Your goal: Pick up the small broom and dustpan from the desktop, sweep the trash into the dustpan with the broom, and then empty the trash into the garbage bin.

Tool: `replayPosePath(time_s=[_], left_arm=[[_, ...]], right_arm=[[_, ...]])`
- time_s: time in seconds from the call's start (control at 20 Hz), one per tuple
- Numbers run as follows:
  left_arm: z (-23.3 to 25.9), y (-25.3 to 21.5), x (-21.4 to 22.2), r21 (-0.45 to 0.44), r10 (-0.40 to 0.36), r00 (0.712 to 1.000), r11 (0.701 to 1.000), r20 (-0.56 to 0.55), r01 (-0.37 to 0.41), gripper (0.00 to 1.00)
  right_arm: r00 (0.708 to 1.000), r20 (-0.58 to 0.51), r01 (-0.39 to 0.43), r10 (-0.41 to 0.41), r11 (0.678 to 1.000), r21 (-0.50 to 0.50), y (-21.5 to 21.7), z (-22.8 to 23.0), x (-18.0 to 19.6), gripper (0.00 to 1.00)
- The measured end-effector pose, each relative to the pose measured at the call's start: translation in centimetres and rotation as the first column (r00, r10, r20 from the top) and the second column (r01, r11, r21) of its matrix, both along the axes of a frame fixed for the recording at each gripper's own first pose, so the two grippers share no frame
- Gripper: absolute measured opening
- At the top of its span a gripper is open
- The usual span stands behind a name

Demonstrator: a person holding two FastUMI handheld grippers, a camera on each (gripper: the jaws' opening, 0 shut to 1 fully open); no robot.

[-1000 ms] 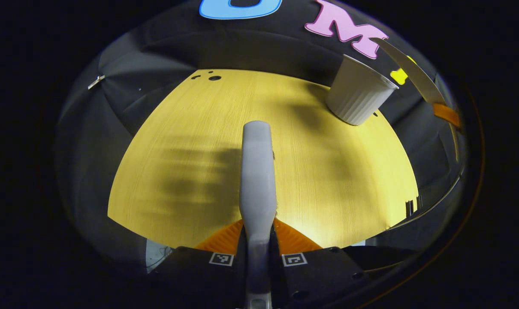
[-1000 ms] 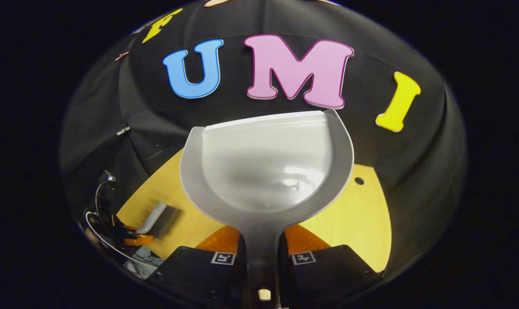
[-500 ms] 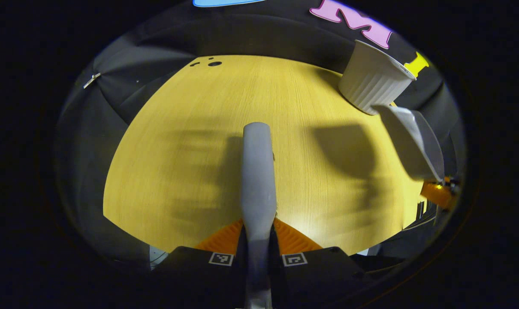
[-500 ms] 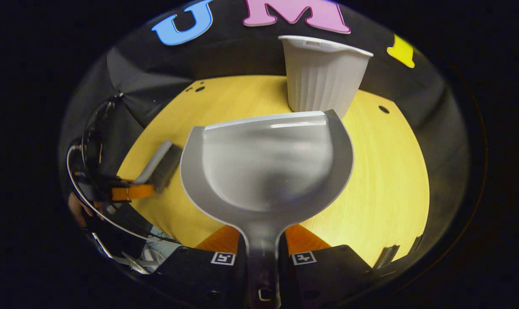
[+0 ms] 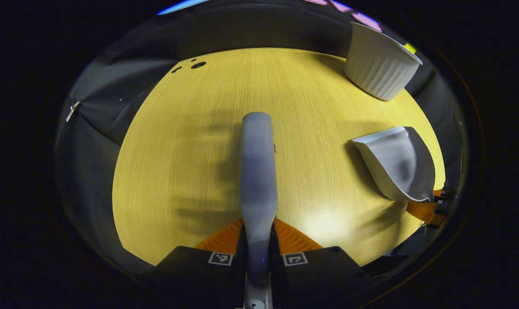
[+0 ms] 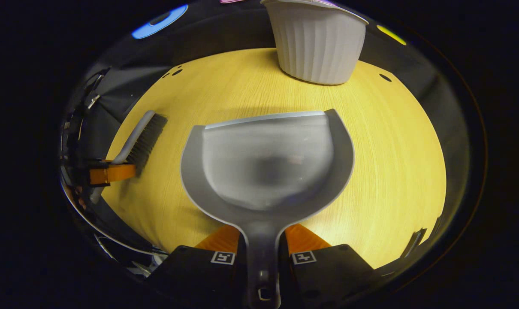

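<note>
Left gripper (image 5: 257, 240): both fingers clamped on the small broom (image 5: 257, 171), gripping its handle low in the left gripper view. Broom runs straight ahead over the yellow wooden desktop (image 5: 191, 141); from this angle the back of the head shows, bristles hidden. In the right gripper view the same broom (image 6: 141, 137) sits at the far left, dark bristles pointing toward the tabletop, the left gripper (image 6: 109, 174) on its handle. Whether the bristles touch the wood, cannot tell: fisheye edge is too warped.

Right gripper (image 6: 261, 249): fingers closed tight on the dustpan (image 6: 266, 167) handle, pan spread ahead with its open lip facing away, toward the bin. Pan interior looks bare, though it is blurred. In the left gripper view the dustpan (image 5: 399, 161) is at the right, low over the desktop, the right gripper (image 5: 431, 208) behind it at the edge.

Garbage bin (image 6: 317, 43): white, ribbed, upright at the far side of the desktop (image 6: 392, 141), just beyond the pan's lip but apart from it. Same bin (image 5: 381, 64) upper right in the left gripper view, well apart from the broom.
</note>
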State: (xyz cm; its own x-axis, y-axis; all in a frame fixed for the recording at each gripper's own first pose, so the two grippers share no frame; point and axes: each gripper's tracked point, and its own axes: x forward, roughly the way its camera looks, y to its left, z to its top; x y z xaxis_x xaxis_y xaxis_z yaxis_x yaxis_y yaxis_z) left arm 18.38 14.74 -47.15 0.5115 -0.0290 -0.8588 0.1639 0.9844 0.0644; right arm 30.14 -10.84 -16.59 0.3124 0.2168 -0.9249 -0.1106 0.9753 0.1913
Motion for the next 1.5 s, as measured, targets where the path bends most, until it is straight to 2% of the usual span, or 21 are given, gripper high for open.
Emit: replayPosePath(time_s=[0.05, 0.1, 0.2, 0.25, 0.3, 0.35, 0.4, 0.45, 0.55, 0.6, 0.7, 0.75, 0.8, 0.9, 1.05, 1.15, 1.2, 1.3, 1.35, 1.4, 1.5], left_arm=[[-0.2, 0.1, 0.0, 0.001, -0.003, 1.0, 1.0, -0.006, 0.003, 0.28], [-0.3, 0.3, 0.0, 0.008, -0.009, 1.0, 1.0, -0.012, 0.009, 0.25], [-0.3, 0.5, 0.2, 0.024, -0.019, 1.0, 1.0, -0.012, 0.019, 0.33], [-0.2, 0.4, 0.2, 0.024, -0.023, 1.0, 0.999, -0.005, 0.024, 0.31], [0.0, 0.4, 0.3, 0.027, -0.03, 1.0, 0.999, 0.003, 0.029, 0.31], [0.3, 0.5, 0.1, 0.035, -0.037, 0.999, 0.999, 0.014, 0.036, 0.34], [0.7, 0.4, 0.0, 0.037, -0.049, 0.998, 0.998, 0.027, 0.048, 0.38], [1.2, 0.4, -0.1, 0.041, -0.055, 0.998, 0.998, 0.041, 0.053, 0.49], [3.1, 0.2, -0.9, 0.028, -0.064, 0.993, 0.998, 0.101, 0.062, 0.82], [4.0, -0.1, -1.3, 0.015, -0.069, 0.989, 0.998, 0.128, 0.067, 0.99], [6.1, 0.0, -2.2, 0.011, -0.06, 0.982, 0.998, 0.179, 0.06, 0.98], [8.2, 0.3, -2.8, 0.016, -0.059, 0.969, 0.998, 0.242, 0.057, 0.98], [11.5, -0.2, -3.6, 0.007, -0.052, 0.938, 0.999, 0.343, 0.053, 0.98], [16.1, -0.8, -5.1, -0.035, -0.013, 0.881, 0.999, 0.472, 0.034, 0.98], [20.9, -1.2, -7.2, -0.056, 0.0, 0.802, 0.998, 0.597, 0.041, 0.98], [24.0, -1.5, -8.3, -0.06, -0.005, 0.736, 0.996, 0.677, 0.062, 0.98], [26.0, -1.9, -9.0, -0.074, 0.004, 0.685, 0.995, 0.728, 0.072, 0.98], [28.6, -2.4, -10.2, -0.088, 0.014, 0.605, 0.992, 0.796, 0.093, 0.98], [30.2, -2.6, -10.8, -0.088, 0.018, 0.563, 0.991, 0.826, 0.097, 0.98], [31.5, -2.8, -11.5, -0.087, 0.022, 0.522, 0.991, 0.853, 0.1, 0.98], [33.4, -3.3, -12.5, -0.088, 0.032, 0.443, 0.991, 0.896, 0.104, 0.97]], right_arm=[[1.0, -0.016, 0.005, -0.005, 1.0, 0.003, -0.1, -0.4, -0.1, 0.33], [1.0, -0.022, 0.009, -0.009, 1.0, 0.007, -0.4, -0.3, -0.5, 0.34], [1.0, -0.023, 0.01, -0.01, 1.0, 0.003, -0.2, -0.5, -0.6, 0.35], [1.0, -0.024, 0.012, -0.012, 1.0, 0.009, 0.0, -0.4, -0.5, 0.43], [1.0, -0.019, 0.015, -0.015, 1.0, 0.014, 0.0, -0.2, -0.6, 0.38], [1.0, -0.009, 0.023, -0.023, 0.999, 0.025, 0.1, 0.2, -0.5, 0.39], [1.0, -0.003, 0.031, -0.03, 0.999, 0.043, 0.3, 0.5, -0.5, 0.54], [0.999, -0.002, 0.036, -0.036, 0.997, 0.066, 0.7, 1.0, -0.6, 0.49], [0.999, 0.015, 0.038, -0.039, 0.996, 0.075, 0.5, 2.3, -0.2, 1.0], [0.999, 0.031, 0.035, -0.037, 0.997, 0.072, 0.2, 3.1, -0.1, 0.99], [0.998, 0.054, 0.035, -0.039, 0.997, 0.074, -0.2, 5.0, -0.1, 0.99], [0.995, 0.086, 0.049, -0.057, 0.995, 0.091, -0.3, 6.8, 0.1, 0.99], [0.982, 0.162, 0.077, -0.097, 0.99, 0.122, -0.7, 10.5, 1.1, 0.99], [0.94, 0.311, 0.1, -0.141, 0.985, 0.144, -1.5, 15.9, 2.8, 0.99], [0.876, 0.456, 0.101, -0.159, 0.984, 0.148, -2.6, 20.9, 4.2, 0.99], [0.839, 0.509, 0.12, -0.191, 0.978, 0.17, -2.9, 23.8, 4.4, 0.99], [0.811, 0.545, 0.126, -0.212, 0.973, 0.191, -3.1, 25.5, 4.7, 0.99], [0.734, 0.64, 0.132, -0.227, 0.972, 0.193, -3.9, 28.5, 5.4, 0.99], [0.678, 0.701, 0.138, -0.221, 0.975, 0.174, -4.6, 30.2, 5.5, 0.99], [0.634, 0.74, 0.148, -0.225, 0.974, 0.169, -5.2, 31.5, 5.7, 0.99], [0.57, 0.784, 0.165, -0.246, 0.969, 0.184, -5.8, 33.4, 5.4, 0.99]])
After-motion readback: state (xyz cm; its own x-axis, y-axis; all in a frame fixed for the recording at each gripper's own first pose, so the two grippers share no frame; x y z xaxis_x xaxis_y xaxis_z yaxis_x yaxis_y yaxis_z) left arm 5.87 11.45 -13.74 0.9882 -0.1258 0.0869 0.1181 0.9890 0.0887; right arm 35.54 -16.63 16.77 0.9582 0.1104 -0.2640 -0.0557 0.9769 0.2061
